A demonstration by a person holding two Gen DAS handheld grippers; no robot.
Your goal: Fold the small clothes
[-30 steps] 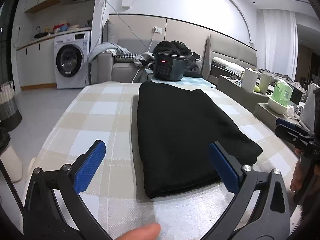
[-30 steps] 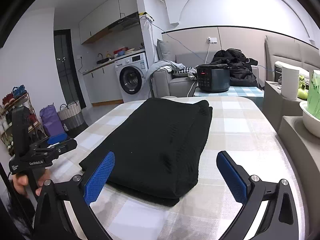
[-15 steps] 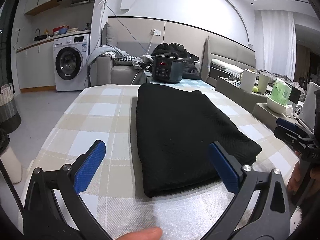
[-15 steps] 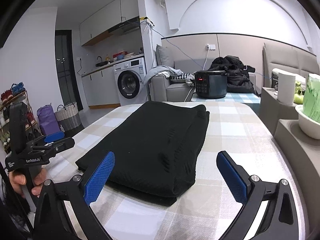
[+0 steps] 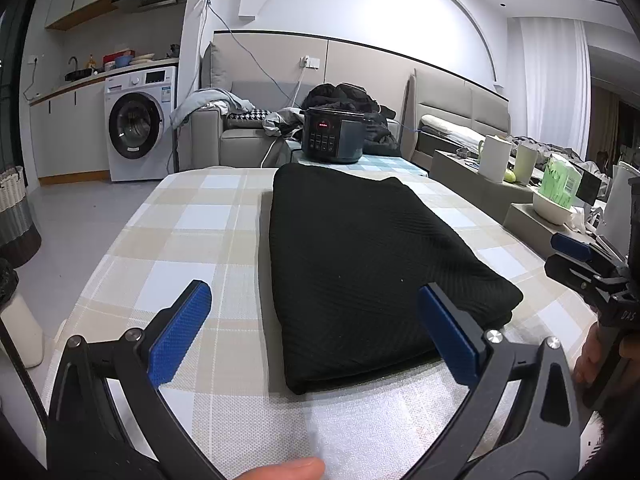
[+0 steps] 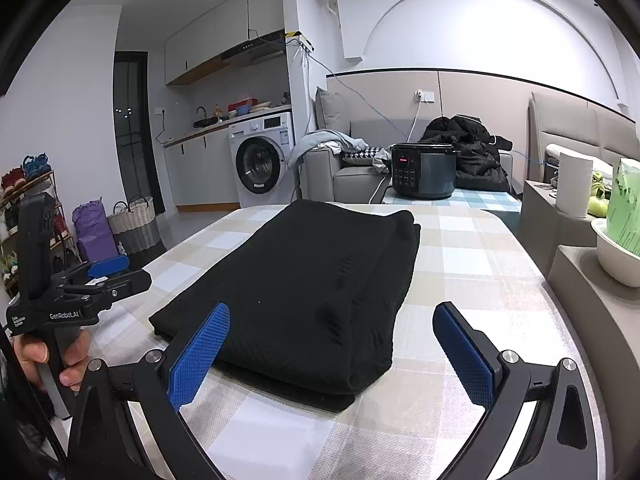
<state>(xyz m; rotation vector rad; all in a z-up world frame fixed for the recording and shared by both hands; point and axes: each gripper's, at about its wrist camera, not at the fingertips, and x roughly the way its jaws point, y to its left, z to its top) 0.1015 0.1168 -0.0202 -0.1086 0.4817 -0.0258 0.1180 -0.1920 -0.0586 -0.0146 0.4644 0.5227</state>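
Note:
A black knit garment point(image 5: 360, 248) lies folded into a long rectangle on the checked tablecloth point(image 5: 192, 224); it also shows in the right wrist view point(image 6: 312, 288). My left gripper point(image 5: 316, 320) is open and empty, held just short of the garment's near end. My right gripper point(image 6: 332, 340) is open and empty, at the garment's near right corner. Each gripper shows in the other's view, the right one point(image 5: 588, 264) at the table's right edge and the left one point(image 6: 100, 280) at the left edge.
A dark rice cooker point(image 5: 332, 140) stands on a low table beyond the far end. A ledge at the right holds mugs point(image 5: 494, 158) and a white bowl point(image 6: 616, 252). A washing machine point(image 5: 138, 124), a sofa and baskets point(image 6: 134, 224) lie further off.
Both grippers have drawn back and risen slightly, so the garment sits a little further off. The garment has not moved. Both grippers stay open.

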